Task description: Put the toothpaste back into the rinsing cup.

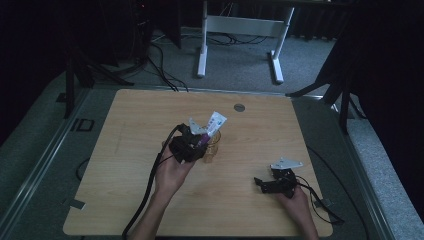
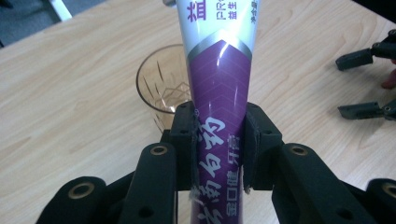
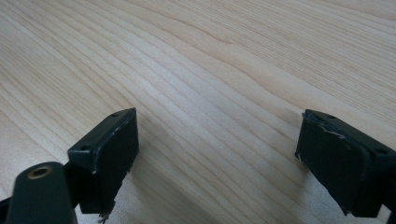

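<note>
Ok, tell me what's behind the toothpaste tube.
Behind the toothpaste tube, clamped in the left tongs, stands a cut-glass tumbler on the table. The tube covers the tumbler's right side.

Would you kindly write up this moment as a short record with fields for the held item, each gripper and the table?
Held item: toothpaste tube, purple and white, clamped between the pads
Left gripper: shut on the tube, above the table
Glass: clear cut tumbler, upright, just behind the tube
Right gripper: open, nothing between its jaws, low over bare wood
Table: light wooden top
</note>
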